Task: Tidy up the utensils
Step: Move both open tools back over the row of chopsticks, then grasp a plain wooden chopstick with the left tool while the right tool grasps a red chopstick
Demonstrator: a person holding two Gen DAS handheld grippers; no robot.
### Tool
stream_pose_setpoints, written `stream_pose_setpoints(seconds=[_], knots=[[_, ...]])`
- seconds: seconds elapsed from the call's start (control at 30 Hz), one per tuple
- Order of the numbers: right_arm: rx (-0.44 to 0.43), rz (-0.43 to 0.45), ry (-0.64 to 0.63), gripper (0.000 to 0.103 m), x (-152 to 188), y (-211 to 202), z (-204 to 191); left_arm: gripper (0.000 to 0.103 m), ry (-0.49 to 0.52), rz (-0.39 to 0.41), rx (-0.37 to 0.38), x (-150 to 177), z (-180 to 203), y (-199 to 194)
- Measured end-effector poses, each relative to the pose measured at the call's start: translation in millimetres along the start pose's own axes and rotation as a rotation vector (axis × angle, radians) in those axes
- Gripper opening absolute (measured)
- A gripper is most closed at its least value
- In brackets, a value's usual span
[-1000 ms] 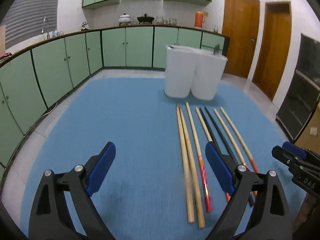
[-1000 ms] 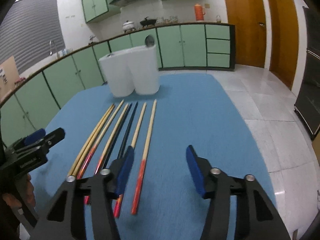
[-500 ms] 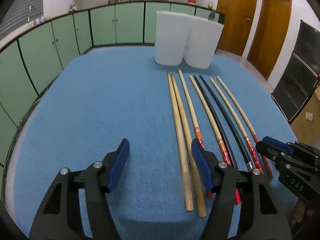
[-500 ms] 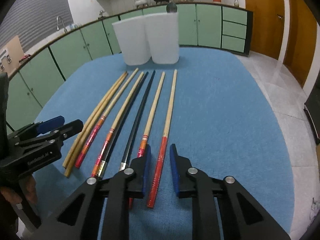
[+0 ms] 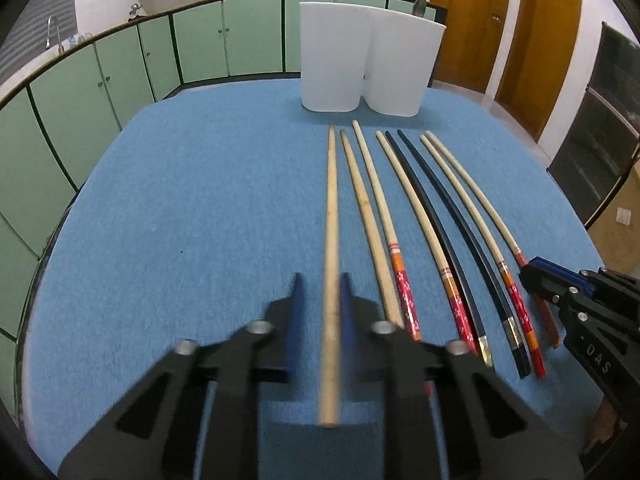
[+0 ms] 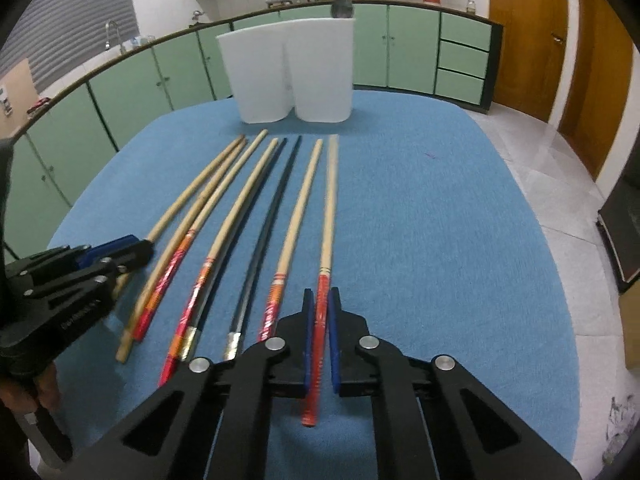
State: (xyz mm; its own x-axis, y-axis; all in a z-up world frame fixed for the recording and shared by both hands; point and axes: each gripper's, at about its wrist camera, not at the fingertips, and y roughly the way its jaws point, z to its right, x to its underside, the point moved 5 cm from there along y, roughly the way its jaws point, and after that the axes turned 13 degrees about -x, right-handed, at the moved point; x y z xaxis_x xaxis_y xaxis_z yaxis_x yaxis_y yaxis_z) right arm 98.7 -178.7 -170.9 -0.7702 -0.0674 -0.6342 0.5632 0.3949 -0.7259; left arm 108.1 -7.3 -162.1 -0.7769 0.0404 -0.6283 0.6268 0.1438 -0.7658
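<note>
Several long chopsticks lie side by side on the blue table mat. My left gripper is shut on the leftmost plain wooden chopstick, near its thick end. My right gripper is shut on the rightmost red-handled chopstick. Two white holders stand together at the far end; they also show in the right wrist view. A spoon bowl sticks out of the right holder. The right gripper shows at the left wrist view's right edge, and the left gripper at the right wrist view's left edge.
Two black chopsticks and several red-patterned ones lie between the two gripped ones. Green kitchen cabinets curve behind the table. Wooden doors stand at the right. Tiled floor lies beyond the table's right edge.
Both grippers moved forward and down and closed: the left on the leftmost wooden chopstick, the right on the rightmost red-handled one.
</note>
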Motion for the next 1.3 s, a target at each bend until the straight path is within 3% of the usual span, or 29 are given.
stream_pose_setpoints(seconds=[0.27, 0.33, 0.4, 0.7, 1.3], knots=[[-0.045, 0.004, 0.026, 0.009, 0, -3, 10, 0.009, -0.018, -0.007, 0.054, -4, 2, 0], [-0.053, 0.028, 0.025, 0.012, 0, -10, 10, 0.030, -0.025, -0.005, 0.065, -2, -1, -6], [-0.061, 0.062, 0.015, 0.013, 1, -22, 9, 0.037, -0.023, 0.030, 0.060, 2, -7, -16], [-0.076, 0.090, 0.053, 0.015, 15, -46, 15, 0.036, -0.023, 0.022, 0.060, 20, -16, -22], [-0.088, -0.005, 0.013, 0.016, 36, -32, 4, 0.035, 0.010, 0.005, 0.047, 33, -10, -26]])
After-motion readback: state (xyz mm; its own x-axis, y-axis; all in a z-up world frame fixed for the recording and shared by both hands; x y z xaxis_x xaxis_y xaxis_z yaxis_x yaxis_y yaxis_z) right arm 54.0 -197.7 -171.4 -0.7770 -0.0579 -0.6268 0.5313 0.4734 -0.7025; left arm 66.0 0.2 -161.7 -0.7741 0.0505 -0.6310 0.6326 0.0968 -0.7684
